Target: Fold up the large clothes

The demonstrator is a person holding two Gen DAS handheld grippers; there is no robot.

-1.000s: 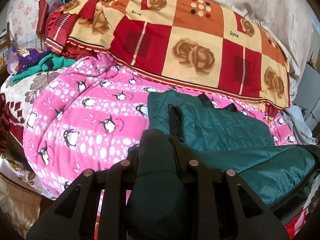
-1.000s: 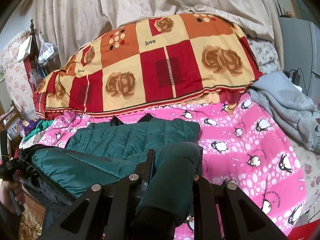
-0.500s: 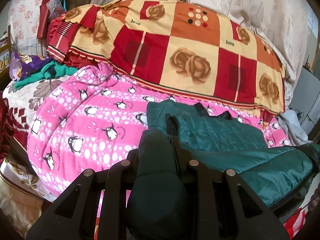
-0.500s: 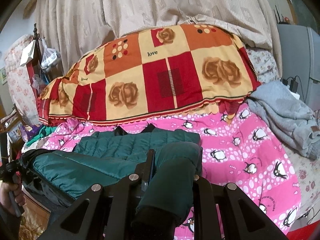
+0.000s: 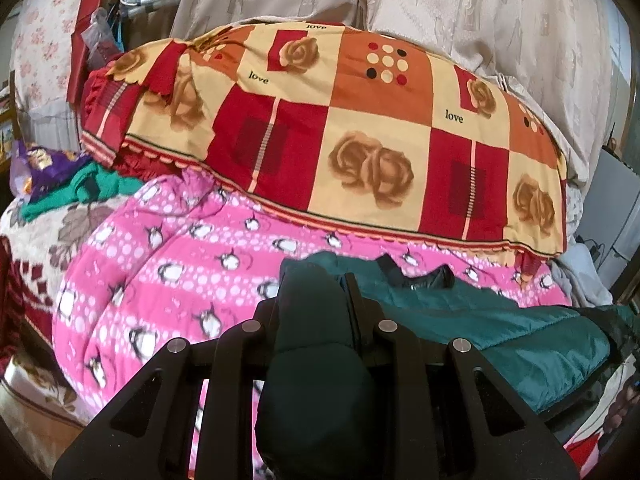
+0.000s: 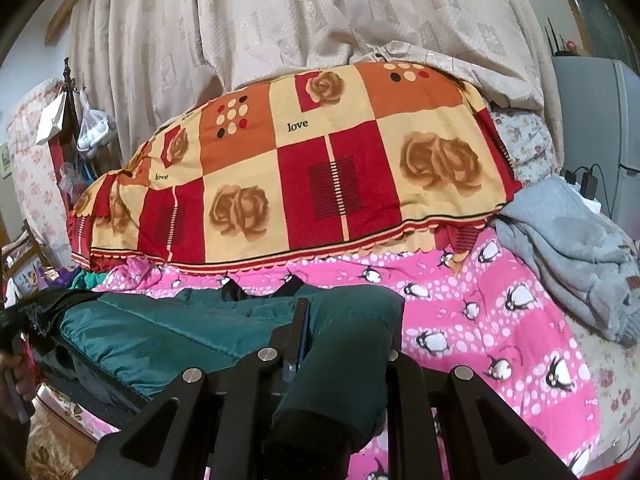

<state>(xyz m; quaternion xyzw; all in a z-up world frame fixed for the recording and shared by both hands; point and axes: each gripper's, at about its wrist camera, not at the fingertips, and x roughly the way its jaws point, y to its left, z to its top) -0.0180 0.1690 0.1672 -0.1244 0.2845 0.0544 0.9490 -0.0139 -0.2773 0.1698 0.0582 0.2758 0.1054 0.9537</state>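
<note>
A dark green quilted jacket (image 5: pixel 500 320) (image 6: pixel 168 328) lies across a pink penguin blanket (image 5: pixel 168 256) (image 6: pixel 500 320) on a bed. My left gripper (image 5: pixel 316 292) is shut on a bunched fold of the jacket, which fills the gap between its fingers and hides the tips. My right gripper (image 6: pixel 344 320) is likewise shut on a rolled part of the jacket at its other end. The jacket's near edge is lifted off the blanket between the two grippers. A black collar (image 5: pixel 420 276) shows at the jacket's far edge.
A red, orange and cream rose-patterned quilt (image 5: pixel 360 132) (image 6: pixel 320 172) is heaped behind the jacket. A grey garment (image 6: pixel 568 248) lies at the right. Green and purple clothes (image 5: pixel 72 184) sit at the left. Beige curtains (image 6: pixel 320 20) hang behind. A hand (image 6: pixel 16 372) shows at the left edge.
Both grippers have risen with the jacket's near edge, the left more. The rest of the jacket now looks lower and more foreshortened in both views. The grips are unchanged.
</note>
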